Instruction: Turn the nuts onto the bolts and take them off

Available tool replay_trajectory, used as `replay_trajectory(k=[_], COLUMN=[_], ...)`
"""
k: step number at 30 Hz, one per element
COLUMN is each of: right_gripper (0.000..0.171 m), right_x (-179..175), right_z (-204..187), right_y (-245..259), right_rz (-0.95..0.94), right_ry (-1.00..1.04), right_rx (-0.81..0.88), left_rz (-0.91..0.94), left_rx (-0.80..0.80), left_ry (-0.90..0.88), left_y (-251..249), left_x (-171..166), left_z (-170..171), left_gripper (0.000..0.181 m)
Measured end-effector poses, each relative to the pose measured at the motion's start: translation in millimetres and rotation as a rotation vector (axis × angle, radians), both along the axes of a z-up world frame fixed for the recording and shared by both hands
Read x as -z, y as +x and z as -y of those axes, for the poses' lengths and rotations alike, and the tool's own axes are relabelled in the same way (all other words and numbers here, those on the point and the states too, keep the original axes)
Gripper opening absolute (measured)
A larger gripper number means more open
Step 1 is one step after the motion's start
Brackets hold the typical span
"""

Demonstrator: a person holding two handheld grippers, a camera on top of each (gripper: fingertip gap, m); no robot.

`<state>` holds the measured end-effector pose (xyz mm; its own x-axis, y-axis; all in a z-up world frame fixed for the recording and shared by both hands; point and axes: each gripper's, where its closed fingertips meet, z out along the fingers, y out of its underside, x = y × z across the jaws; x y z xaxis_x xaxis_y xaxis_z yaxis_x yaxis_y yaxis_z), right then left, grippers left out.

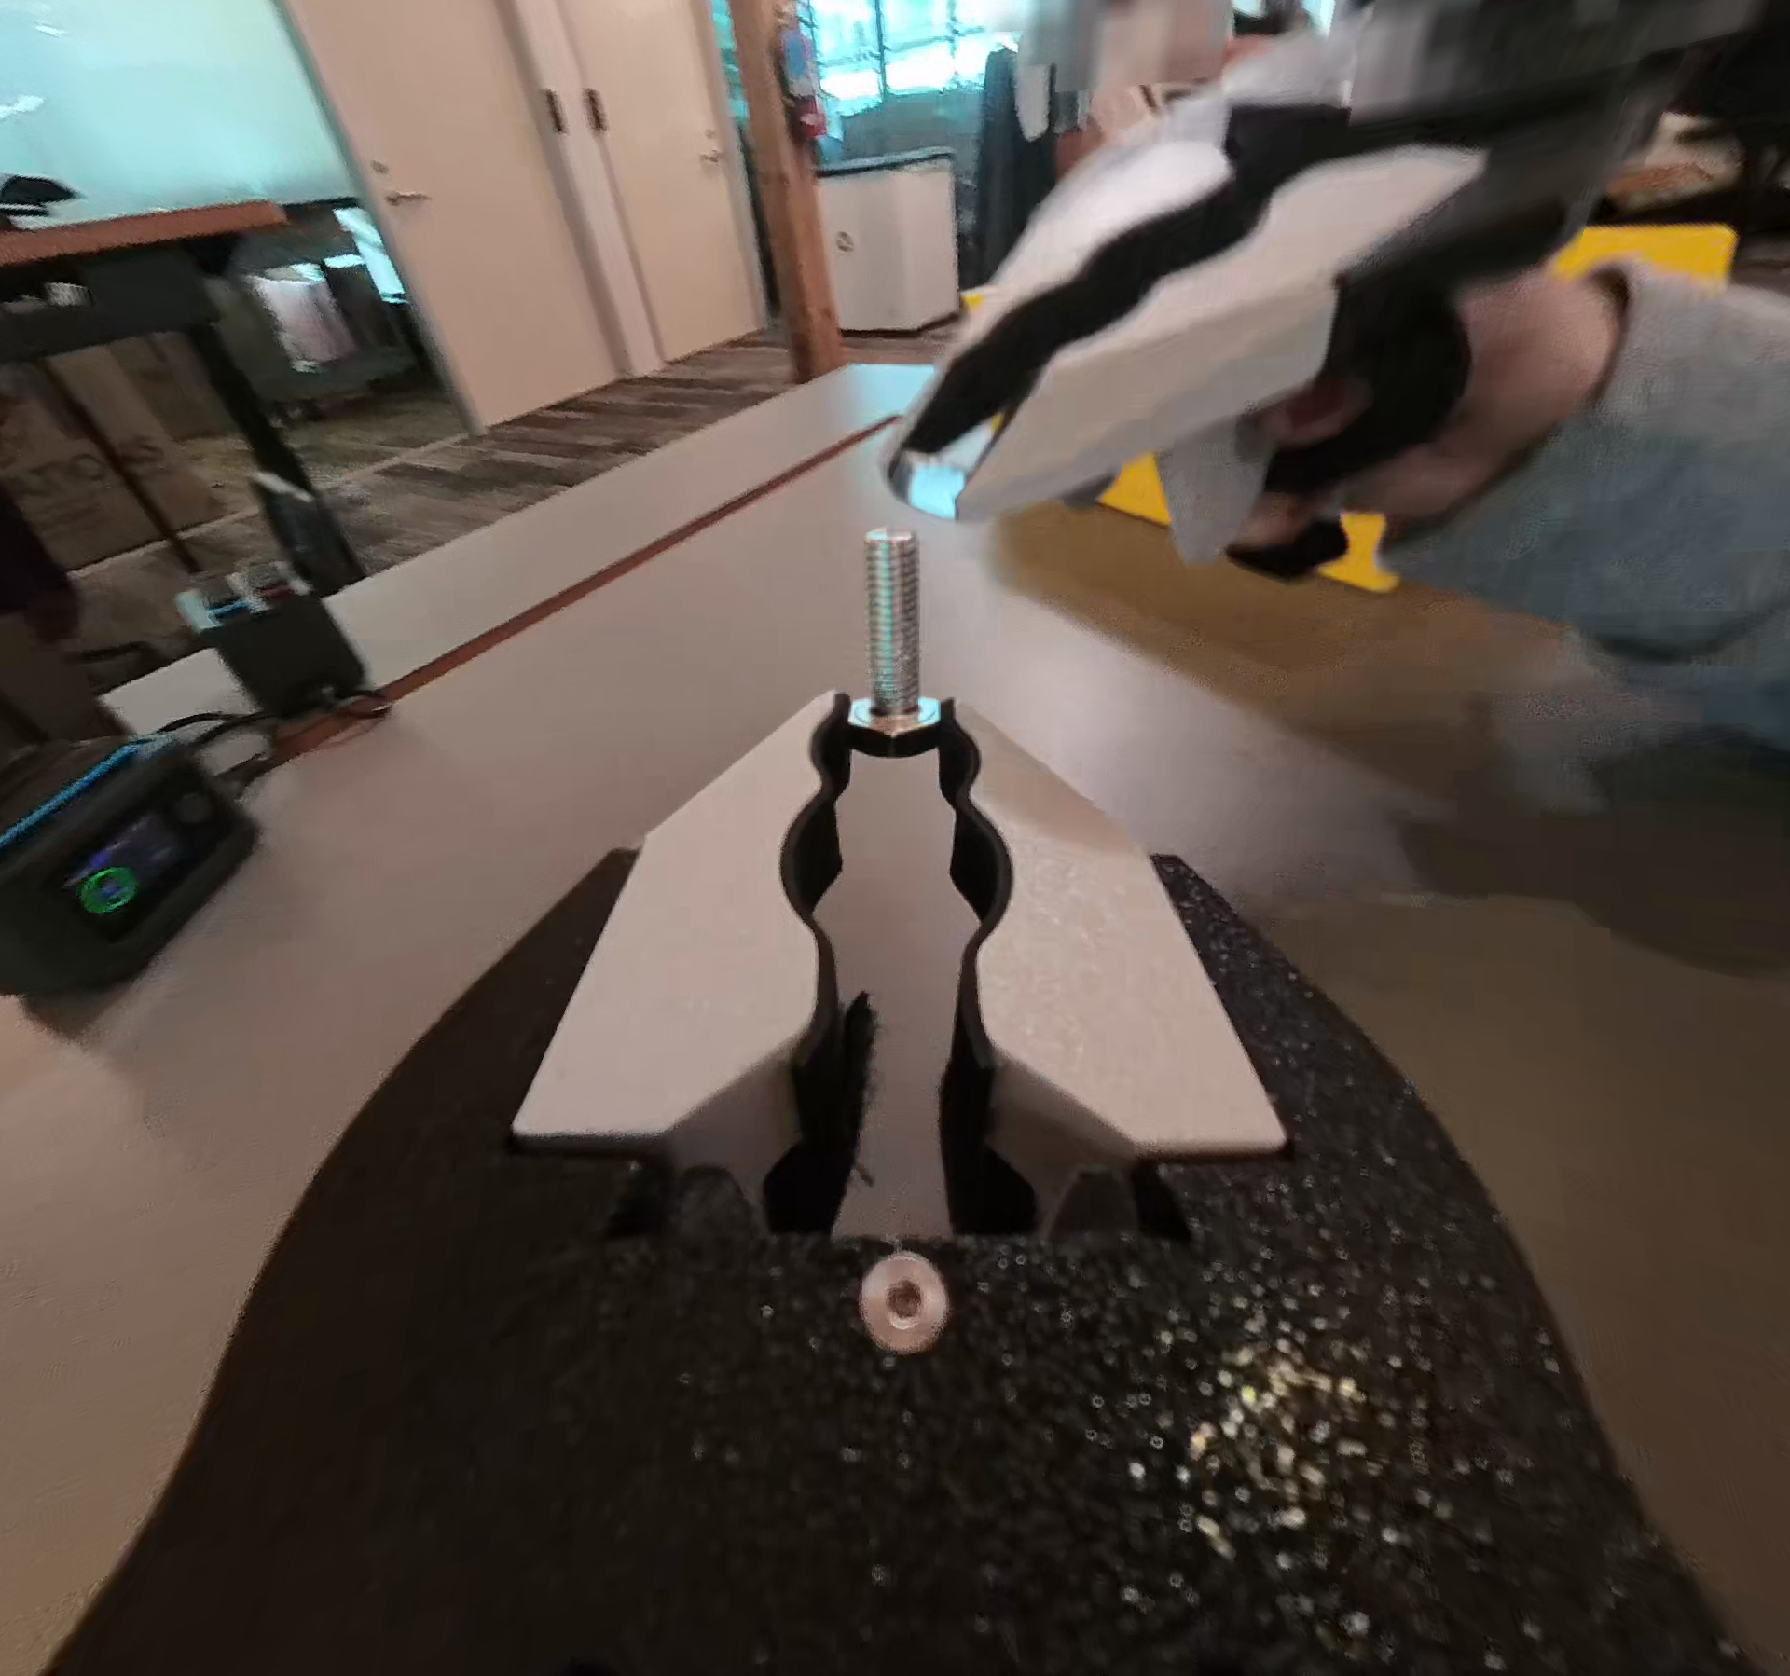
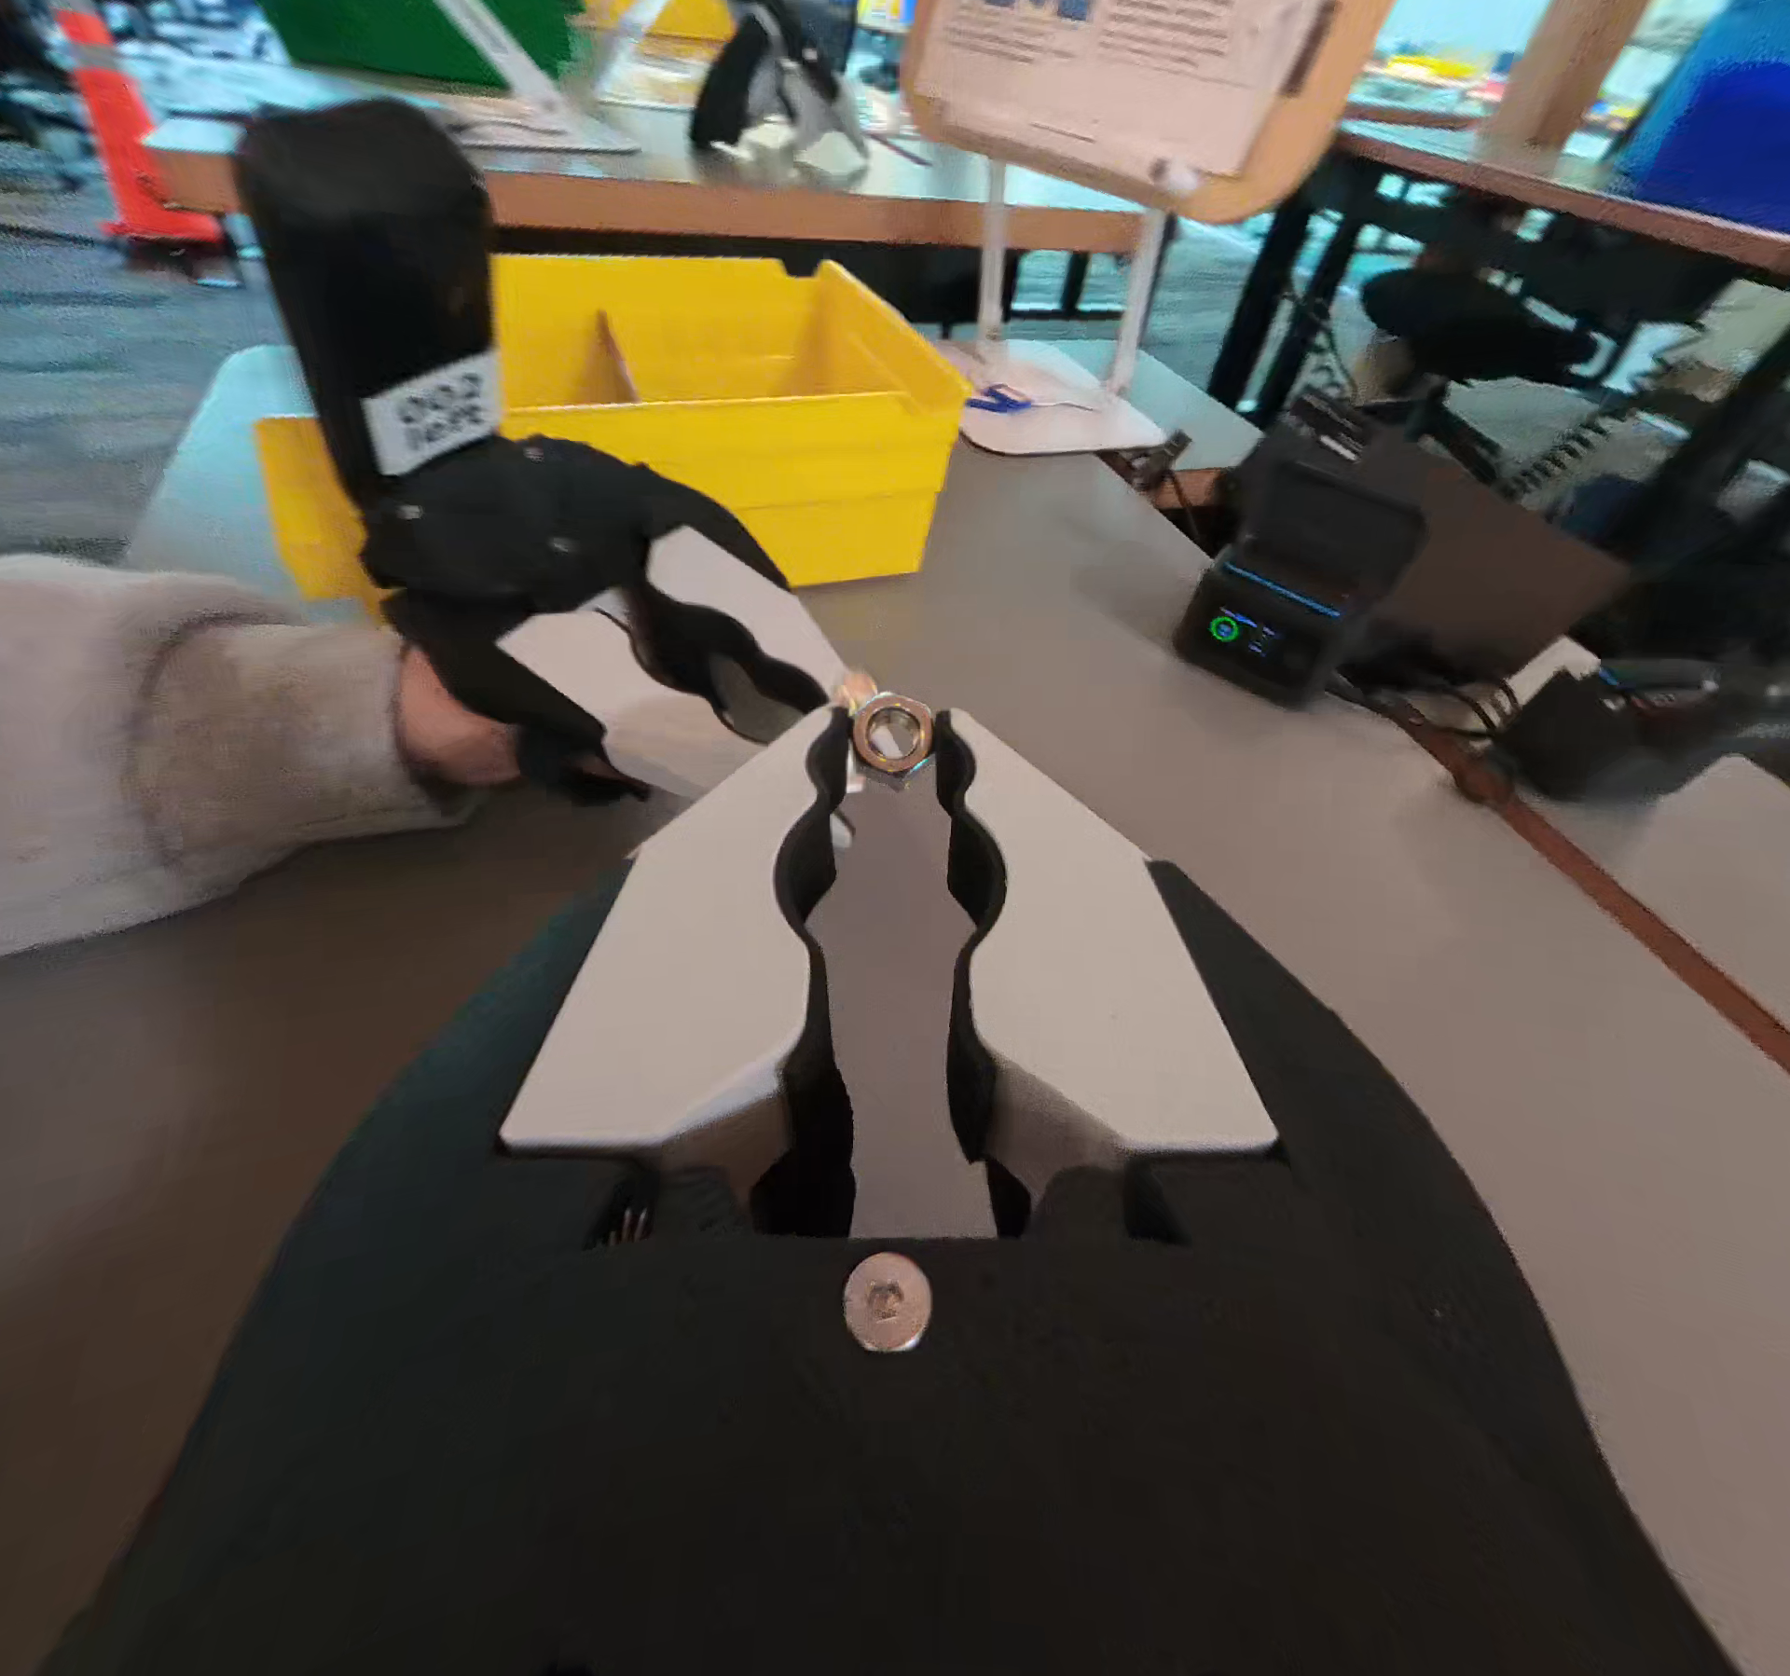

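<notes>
Bolt (image 1: pixel 892 630) stood upright, head clamped in left tool (image 1: pixel 893 727); right tool (image 2: pixel 891 743), clamped on nut (image 2: pixel 891 742), hovered near. Threading not yet begun.

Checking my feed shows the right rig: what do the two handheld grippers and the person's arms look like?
Both the left gripper and the right gripper have a speckled black body, a silver screw at centre, and pale grey wedge fingers lined with wavy black pads. The left one's black upright block carries a white coded tag. Both arms wear grey knit sleeves.
</notes>
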<state>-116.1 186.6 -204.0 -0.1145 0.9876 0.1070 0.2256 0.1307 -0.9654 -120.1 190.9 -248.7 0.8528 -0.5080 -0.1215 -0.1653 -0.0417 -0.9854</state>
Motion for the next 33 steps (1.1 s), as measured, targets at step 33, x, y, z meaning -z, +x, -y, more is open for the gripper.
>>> replay_trajectory(k=[33], right_gripper=[0.016], right_x=[1.4], right_z=[5.0], right_y=[4.6], right_rz=[0.168], right_ry=[-0.127], right_rx=[0.292], left_rz=[0.093], left_rx=[0.127], left_ry=[-0.027], left_y=[31.6], left_x=[-3.0], left_z=[6.8], left_gripper=[0.016])
